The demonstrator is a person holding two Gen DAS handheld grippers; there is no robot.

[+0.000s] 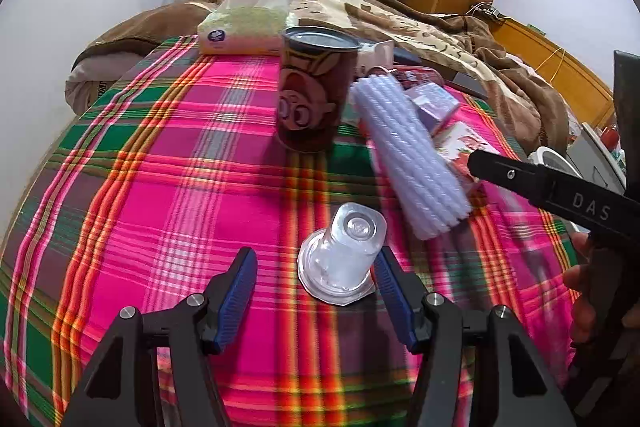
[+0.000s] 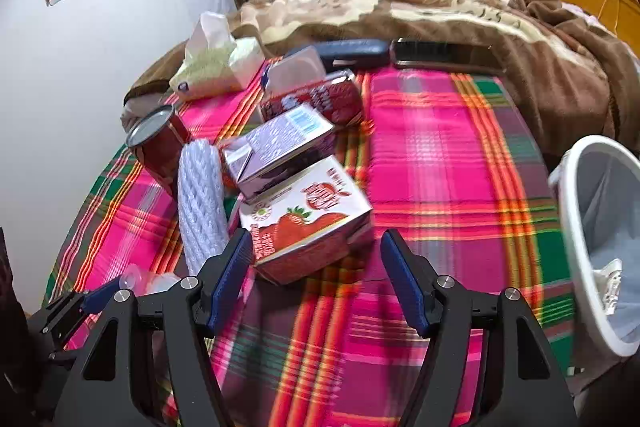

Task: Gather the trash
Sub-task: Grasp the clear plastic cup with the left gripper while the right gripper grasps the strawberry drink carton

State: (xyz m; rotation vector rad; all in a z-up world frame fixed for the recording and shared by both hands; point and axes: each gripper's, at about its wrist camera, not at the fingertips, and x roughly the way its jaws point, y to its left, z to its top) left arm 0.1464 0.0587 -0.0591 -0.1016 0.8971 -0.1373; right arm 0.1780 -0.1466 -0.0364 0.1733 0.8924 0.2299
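Observation:
My left gripper is open over the plaid cloth, with a clear plastic cup lying on its side just ahead between the fingertips, nearer the right one. Behind it lie a white ribbed foam roll and a dark red can. My right gripper is open, and a strawberry carton lies just ahead of its fingertips. A purple carton, a red carton, the foam roll and the can lie beyond. A white trash bin stands at the right.
A tissue pack lies at the table's far left. A dark case and a black phone lie at the far edge. A bed with a brown blanket lies behind. The right gripper's body shows at the right of the left wrist view.

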